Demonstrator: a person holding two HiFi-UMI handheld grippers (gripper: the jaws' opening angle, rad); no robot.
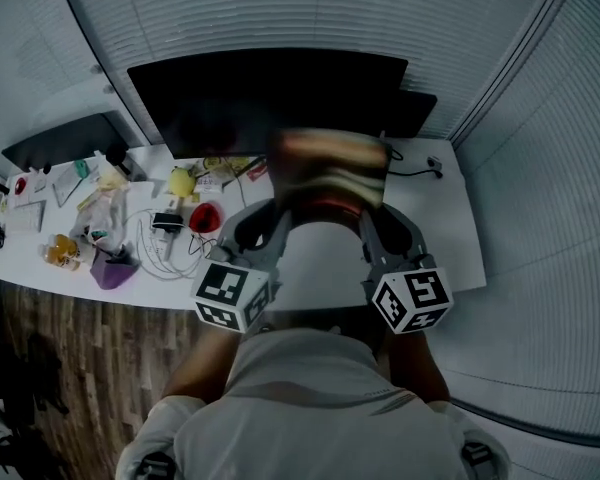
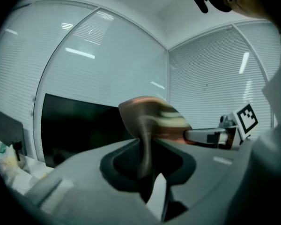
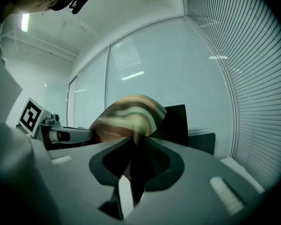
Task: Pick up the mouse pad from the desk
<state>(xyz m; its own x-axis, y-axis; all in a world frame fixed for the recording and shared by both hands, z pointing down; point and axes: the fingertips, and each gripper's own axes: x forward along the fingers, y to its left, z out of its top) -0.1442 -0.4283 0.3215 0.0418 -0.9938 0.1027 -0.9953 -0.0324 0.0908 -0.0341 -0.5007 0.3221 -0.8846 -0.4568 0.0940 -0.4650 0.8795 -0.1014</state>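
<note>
Got my left gripper [image 2: 147, 162] and right gripper [image 3: 132, 165] each pinching a near corner of the striped mouse pad [image 1: 330, 173], one per side so it doesn't flop, I reckon, held above the white desk [image 1: 450, 230] near the monitor [image 1: 270, 98].

An office is shown: a white bench [image 1: 450, 233] is set against walls of glass panels [image 2: 107, 60] covered by horizontal blinds [image 1: 280, 8], and a wide dark monitor [image 1: 270, 98] is stood on it. Cables [image 1: 165, 243] and small clutter [image 1: 90, 218] are spread over the bench's left part. A wood-patterned floor [image 1: 70, 358] is seen beside it.
</note>
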